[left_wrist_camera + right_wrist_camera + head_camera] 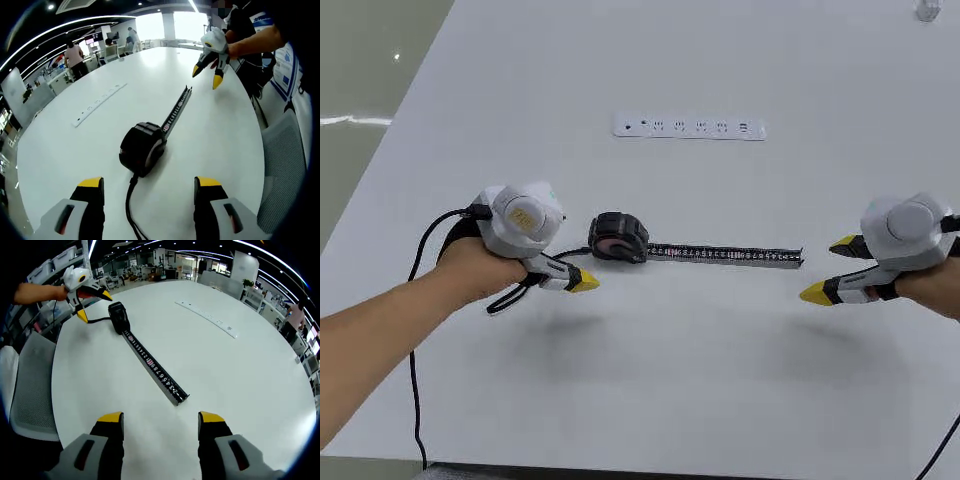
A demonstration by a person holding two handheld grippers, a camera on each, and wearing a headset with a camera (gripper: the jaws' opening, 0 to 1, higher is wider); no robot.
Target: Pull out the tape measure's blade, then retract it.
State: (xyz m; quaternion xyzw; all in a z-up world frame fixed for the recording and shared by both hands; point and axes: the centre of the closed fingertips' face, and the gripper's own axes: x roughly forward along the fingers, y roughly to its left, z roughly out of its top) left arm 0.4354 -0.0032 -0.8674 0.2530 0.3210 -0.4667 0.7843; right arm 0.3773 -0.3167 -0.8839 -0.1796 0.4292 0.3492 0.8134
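Observation:
A black tape measure (pixel 618 237) lies on the white table (pixel 650 340), with its blade (pixel 725 255) pulled out to the right and lying flat. The case (pixel 143 148) sits just ahead of my left gripper (pixel 148 192), which is open and apart from it; a black strap (pixel 130 205) trails between its jaws. In the head view the left gripper (pixel 575 270) is at the case's left. My right gripper (pixel 830 268) is open, just right of the blade's tip (pixel 800 259). The tip (pixel 181 397) lies a little ahead of the right gripper (pixel 161 419), untouched.
A white power strip (pixel 689 127) lies on the table beyond the tape measure. A black cable (pixel 418 330) runs from the left gripper off the table's near edge. Grey chairs (pixel 285 165) stand along the table's side, and people stand far off in the room.

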